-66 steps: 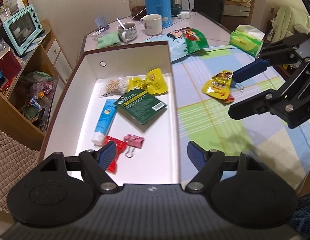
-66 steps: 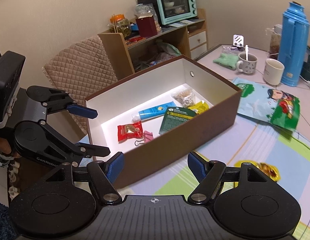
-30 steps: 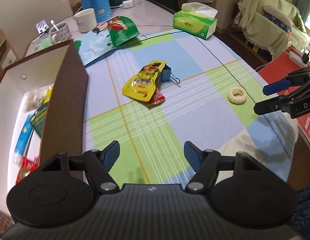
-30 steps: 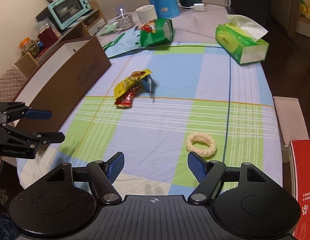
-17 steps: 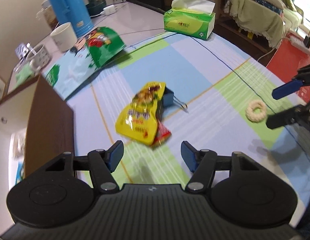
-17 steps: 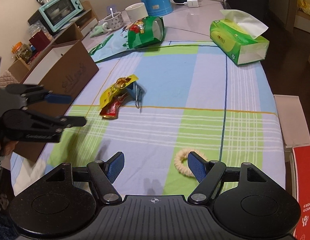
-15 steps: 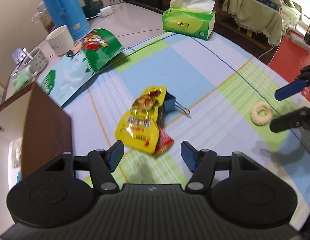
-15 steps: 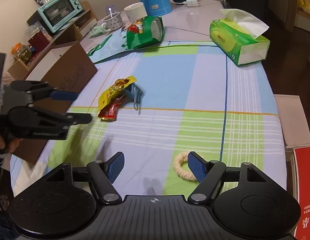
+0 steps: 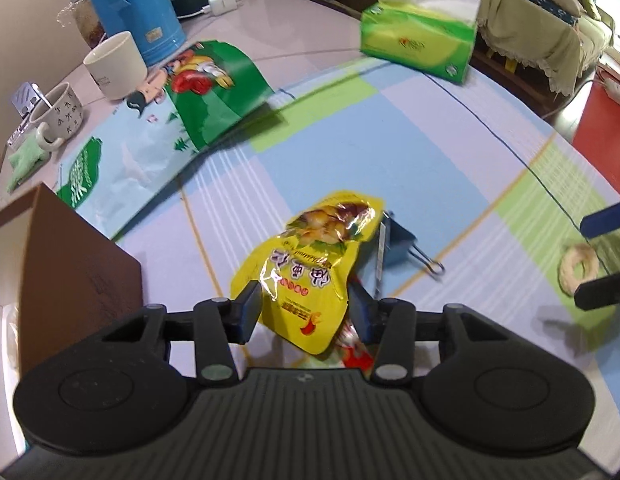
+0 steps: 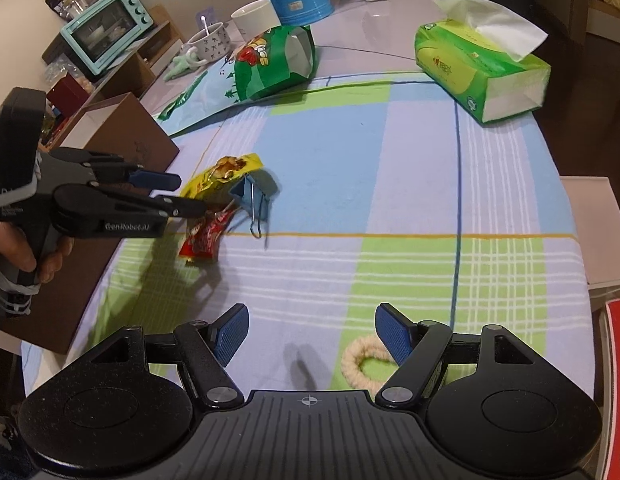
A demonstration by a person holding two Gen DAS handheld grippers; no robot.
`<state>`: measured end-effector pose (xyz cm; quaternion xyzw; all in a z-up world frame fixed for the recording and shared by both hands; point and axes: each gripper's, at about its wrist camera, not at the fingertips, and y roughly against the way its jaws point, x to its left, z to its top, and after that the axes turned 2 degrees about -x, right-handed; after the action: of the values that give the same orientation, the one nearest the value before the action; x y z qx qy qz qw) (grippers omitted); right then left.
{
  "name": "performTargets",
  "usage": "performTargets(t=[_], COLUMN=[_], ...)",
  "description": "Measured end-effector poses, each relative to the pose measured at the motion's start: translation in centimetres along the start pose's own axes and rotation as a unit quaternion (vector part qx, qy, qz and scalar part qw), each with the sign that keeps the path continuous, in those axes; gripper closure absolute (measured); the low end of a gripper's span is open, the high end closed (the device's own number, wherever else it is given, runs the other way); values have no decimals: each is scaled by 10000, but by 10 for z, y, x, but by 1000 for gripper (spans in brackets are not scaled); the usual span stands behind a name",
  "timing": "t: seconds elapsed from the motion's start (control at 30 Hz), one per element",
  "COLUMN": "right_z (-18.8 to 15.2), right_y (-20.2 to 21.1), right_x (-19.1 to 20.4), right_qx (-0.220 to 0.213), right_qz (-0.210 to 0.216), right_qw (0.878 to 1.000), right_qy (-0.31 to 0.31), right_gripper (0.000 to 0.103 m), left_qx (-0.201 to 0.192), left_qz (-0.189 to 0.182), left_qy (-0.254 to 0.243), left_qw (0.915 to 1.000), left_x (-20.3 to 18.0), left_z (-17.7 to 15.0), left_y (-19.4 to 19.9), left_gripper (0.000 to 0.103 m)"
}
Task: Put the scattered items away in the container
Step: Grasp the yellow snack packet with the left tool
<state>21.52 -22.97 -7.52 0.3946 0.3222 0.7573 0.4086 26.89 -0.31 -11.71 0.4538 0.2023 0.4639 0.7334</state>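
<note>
**newbie:** How far along are you?

**op_helper:** Not done. Your left gripper [image 9: 304, 312] is spread open, with the yellow snack pouch [image 9: 315, 264] between its fingers. The red packet [image 10: 202, 236] lies under it and the blue binder clip [image 9: 397, 246] just ahead. Your right gripper [image 10: 310, 336] is open too, the rope ring [image 10: 363, 360] right at its right finger. So 4 items remain outside the brown box [image 9: 76, 256] to your left.

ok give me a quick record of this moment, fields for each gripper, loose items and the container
left gripper: open, fingers either side of the yellow snack packet
right gripper: open, over the cloth, right finger by the cream ring
loose items: yellow snack packet lying on a red packet, blue binder clip beside them
container: brown box, at the table's left edge
unrelated: tissue box
</note>
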Motion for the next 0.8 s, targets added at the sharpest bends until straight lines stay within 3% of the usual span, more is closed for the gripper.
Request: performTargets(t=[0.13, 0.27, 0.4, 0.5, 0.57, 0.8], right_z=[9, 15, 16, 16, 15, 19], right_y=[-7, -11, -15, -18, -20, -22], right_x=[1, -2, -9, -15, -19, -20], right_qx=[-40, -54, -15, 37, 68, -10], right_qz=[63, 86, 77, 65, 52, 63], right_qw=[10000, 9999, 9998, 9995, 9993, 9994], right_qy=[-10, -61, -175, -292, -357, -328], right_gripper=[30, 30, 30, 30, 30, 30], left_qx=[27, 63, 92, -34, -41, 3], left_qz=[21, -36, 92, 47, -54, -244], left_qy=[-175, -779, -1507, -1891, -1888, -952], left_qw=[9998, 9969, 9885, 9819, 9820, 9952], left_x=[4, -5, -17, -20, -16, 5], left_z=[11, 21, 24, 29, 35, 39], left_y=[-10, -25, -42, -49, -53, -51], left_gripper=[61, 60, 60, 50, 50, 76])
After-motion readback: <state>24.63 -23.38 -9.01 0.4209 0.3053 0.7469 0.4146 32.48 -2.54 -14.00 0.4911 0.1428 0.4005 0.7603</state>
